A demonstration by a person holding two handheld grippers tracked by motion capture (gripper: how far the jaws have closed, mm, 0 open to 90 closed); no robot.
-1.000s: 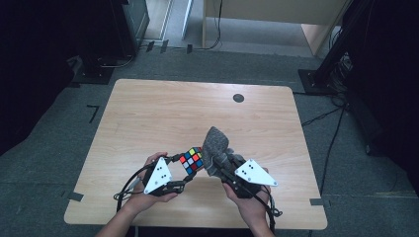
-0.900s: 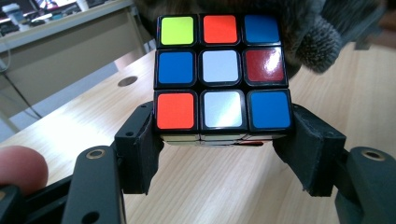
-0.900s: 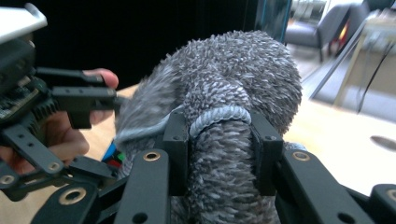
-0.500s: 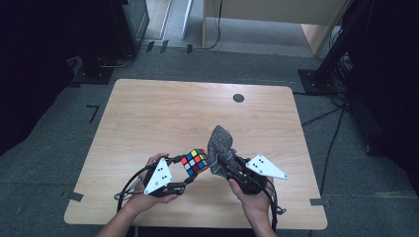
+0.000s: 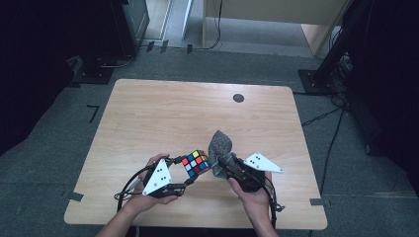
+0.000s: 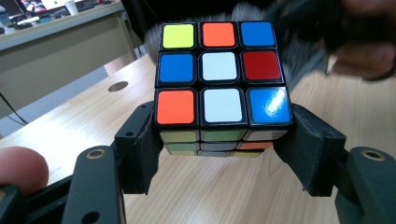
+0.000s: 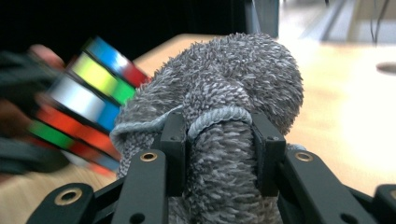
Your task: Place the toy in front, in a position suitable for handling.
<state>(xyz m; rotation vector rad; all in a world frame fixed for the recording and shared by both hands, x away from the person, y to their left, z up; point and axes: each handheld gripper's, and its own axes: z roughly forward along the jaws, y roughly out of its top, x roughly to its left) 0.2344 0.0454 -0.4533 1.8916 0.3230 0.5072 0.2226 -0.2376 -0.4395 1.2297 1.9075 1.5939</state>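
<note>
From the high view, the wooden table (image 5: 163, 113) carries a small dark round grommet (image 5: 238, 98) near its far edge, and both hands work over its near middle, above the surface. The grey terry cloth (image 5: 220, 145) stands bunched just right of the Rubik's cube (image 5: 195, 162), the two close enough to touch. The right gripper view adds what the high view cannot: the right gripper (image 7: 219, 149) has its jaws closed narrowly around a rolled fold of the cloth, hem cord between them, with the cube blurred at the left. The left gripper view shows the left gripper (image 6: 224, 140) clamping the cube by its lower layer, jaws pressed on opposite sides, a mixed face of yellow, orange, blue, white and red stickers turned upward.
</note>
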